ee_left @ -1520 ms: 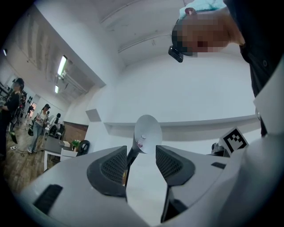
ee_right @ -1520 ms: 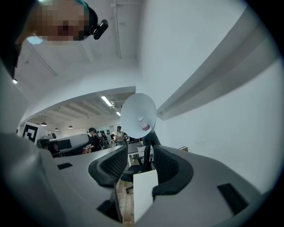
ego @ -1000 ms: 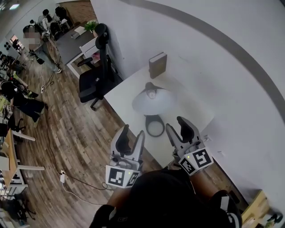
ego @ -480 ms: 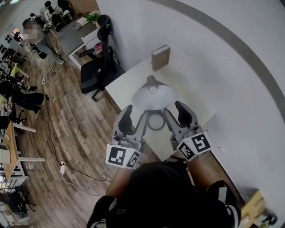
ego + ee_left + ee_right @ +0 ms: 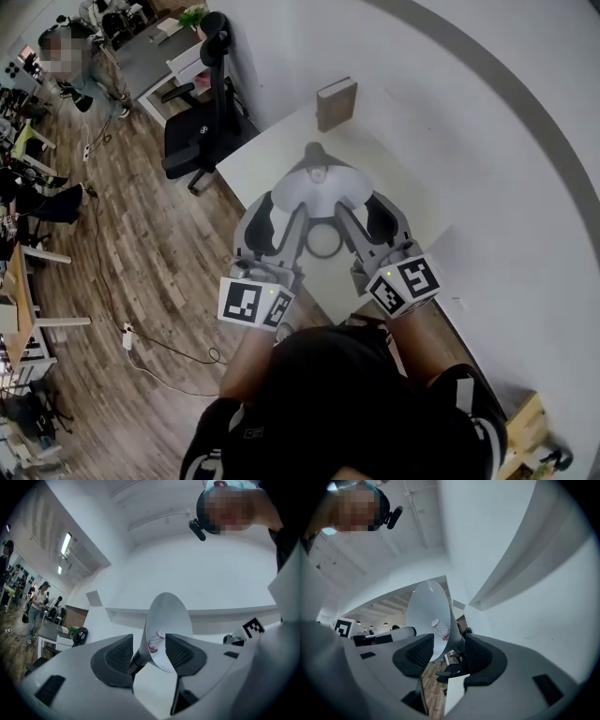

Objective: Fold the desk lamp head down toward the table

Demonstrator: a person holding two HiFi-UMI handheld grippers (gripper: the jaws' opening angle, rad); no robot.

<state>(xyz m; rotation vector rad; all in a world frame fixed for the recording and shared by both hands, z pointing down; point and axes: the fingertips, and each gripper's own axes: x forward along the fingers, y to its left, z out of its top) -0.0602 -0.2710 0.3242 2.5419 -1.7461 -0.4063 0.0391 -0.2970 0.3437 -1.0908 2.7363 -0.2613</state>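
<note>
- The desk lamp head (image 5: pixel 317 187), a white cone shade, stands above the white worktop (image 5: pixel 262 173). Its open mouth is turned up toward the head camera, and its ring-shaped base (image 5: pixel 323 241) lies just nearer the person.
- The left claw (image 5: pixel 279 217) is moderately wide. Its jaws straddle the left rim of the shade, and the gap is wider than the thin shade wall. Firm pad contact cannot be confirmed.
- The right claw (image 5: pixel 370 211) is likewise parted, a little wider, and straddles the right rim. Nothing is seen clamped.
- The left gripper view shows the shade edge-on between the ribbed pads, with the bulb (image 5: pixel 154 641) inside and the dark neck dropping below. The head view shows the bulb only as a small spot.
- The right gripper view shows the shade's inner face and, past it, wooden floor and a chair base.
- Only the head view shows both grippers together. They reach forward side by side from the person's forearms, marker cubes nearest the body.
- A book (image 5: pixel 336 103) stands upright at the worktop's far edge against the wall, well apart from the lamp.
- A black office chair (image 5: pixel 202 131) stands on the floor left of the worktop.
</note>
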